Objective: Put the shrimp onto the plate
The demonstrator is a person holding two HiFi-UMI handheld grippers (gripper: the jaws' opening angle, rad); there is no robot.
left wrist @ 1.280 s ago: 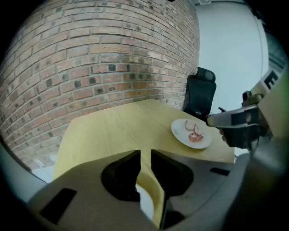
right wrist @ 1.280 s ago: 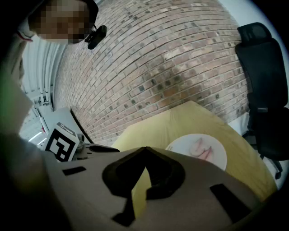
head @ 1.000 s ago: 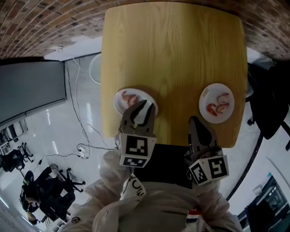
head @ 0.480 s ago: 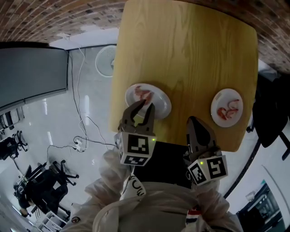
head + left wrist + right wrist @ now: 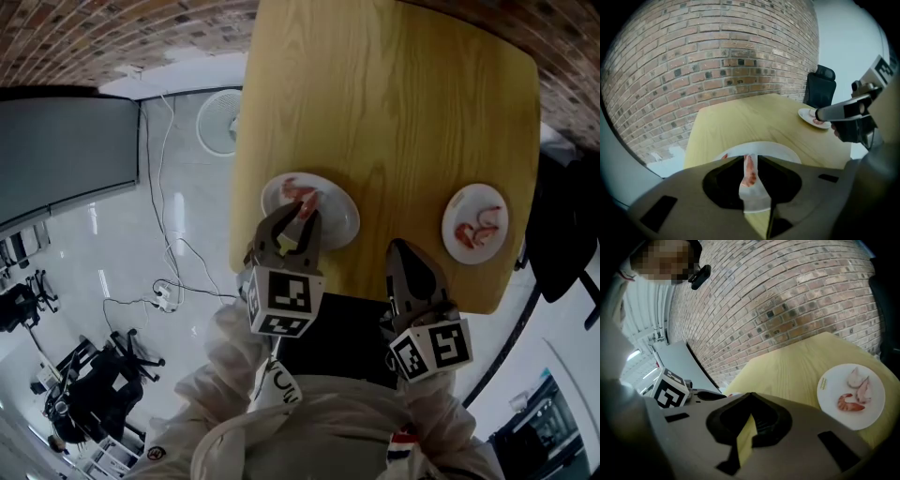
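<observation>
Head view: the left claw, spread, hangs over the near rim of the left plate on the bench. The shrimp lies just above its tips in frame. The right claw is farther off.

Left gripper view: the jaws have just been opening, and the shrimp lies lengthwise in their gap.

Right gripper view: the jaws are pressed together, empty.

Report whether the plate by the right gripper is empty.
Not empty. The plate holds a red shrimp and two paler pieces.
</observation>
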